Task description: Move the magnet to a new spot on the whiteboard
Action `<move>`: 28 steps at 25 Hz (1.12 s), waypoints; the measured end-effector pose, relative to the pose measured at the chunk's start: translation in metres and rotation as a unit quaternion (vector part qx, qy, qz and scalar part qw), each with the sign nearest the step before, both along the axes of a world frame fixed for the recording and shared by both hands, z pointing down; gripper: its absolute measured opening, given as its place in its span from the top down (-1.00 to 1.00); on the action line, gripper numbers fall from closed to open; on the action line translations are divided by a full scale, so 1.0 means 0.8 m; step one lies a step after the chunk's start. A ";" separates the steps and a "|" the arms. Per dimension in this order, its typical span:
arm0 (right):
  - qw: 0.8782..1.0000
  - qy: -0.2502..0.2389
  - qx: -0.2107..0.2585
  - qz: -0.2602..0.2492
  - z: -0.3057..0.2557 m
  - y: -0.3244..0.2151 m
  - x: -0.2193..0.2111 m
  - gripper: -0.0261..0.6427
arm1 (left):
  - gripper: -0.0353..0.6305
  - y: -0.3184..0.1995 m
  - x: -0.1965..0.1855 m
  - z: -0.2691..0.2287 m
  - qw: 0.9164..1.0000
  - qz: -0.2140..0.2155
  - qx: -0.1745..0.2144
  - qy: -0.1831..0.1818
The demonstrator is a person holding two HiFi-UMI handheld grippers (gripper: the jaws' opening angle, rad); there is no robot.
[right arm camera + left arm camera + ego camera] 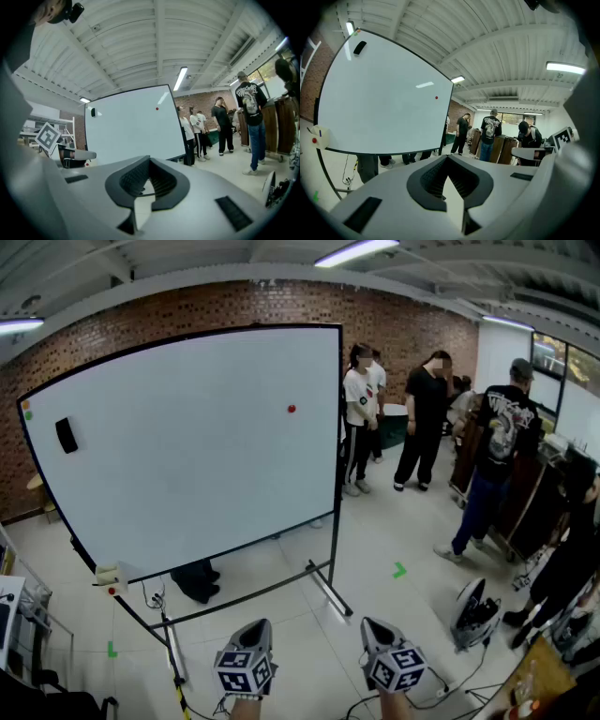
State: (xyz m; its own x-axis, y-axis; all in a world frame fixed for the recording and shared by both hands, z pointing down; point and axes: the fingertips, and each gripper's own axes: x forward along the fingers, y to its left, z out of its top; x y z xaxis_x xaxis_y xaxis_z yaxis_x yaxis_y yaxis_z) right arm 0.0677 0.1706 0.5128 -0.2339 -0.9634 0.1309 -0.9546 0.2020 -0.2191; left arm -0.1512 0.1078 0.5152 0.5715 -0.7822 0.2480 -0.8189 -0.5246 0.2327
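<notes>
before the whiteboard (pixel 187 465), left tool (pixel 257 626) and right tool (pixel 376 625) closed; empty

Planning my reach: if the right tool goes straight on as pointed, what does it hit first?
Probably the whiteboard, below the red magnet; nothing looks nearer, though depth is unclear.

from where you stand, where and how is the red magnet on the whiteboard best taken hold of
Pinch the red magnet by its rim, one jaw on each opposite edge, coming straight at the face of the whiteboard. It is a small round dot lying flat on the upright board, upper right, with bare board all round, so only its sides offer a hold.
</notes>
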 end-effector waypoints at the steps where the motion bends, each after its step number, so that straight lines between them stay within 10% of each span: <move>1: 1.000 0.000 0.000 -0.002 0.001 0.001 0.001 0.90 | 0.92 0.001 0.002 0.000 1.000 -0.001 0.000 0.000; 17: 0.999 -0.029 -0.017 -0.011 0.048 0.019 0.086 0.90 | 0.92 0.007 0.069 0.032 1.000 -0.018 -0.011 -0.007; 28: 0.999 -0.028 -0.016 0.005 0.068 -0.108 0.122 0.90 | 0.92 -0.137 0.112 0.041 1.000 -0.002 -0.001 -0.002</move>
State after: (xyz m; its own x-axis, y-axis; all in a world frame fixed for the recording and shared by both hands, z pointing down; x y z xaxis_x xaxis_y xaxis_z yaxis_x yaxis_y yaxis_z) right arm 0.1650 0.0843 0.5674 -0.2322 -0.9614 0.1478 -0.9424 0.1848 -0.2790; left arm -0.0616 -0.0015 0.5477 0.5677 -0.7835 0.2526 -0.8217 -0.5210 0.2309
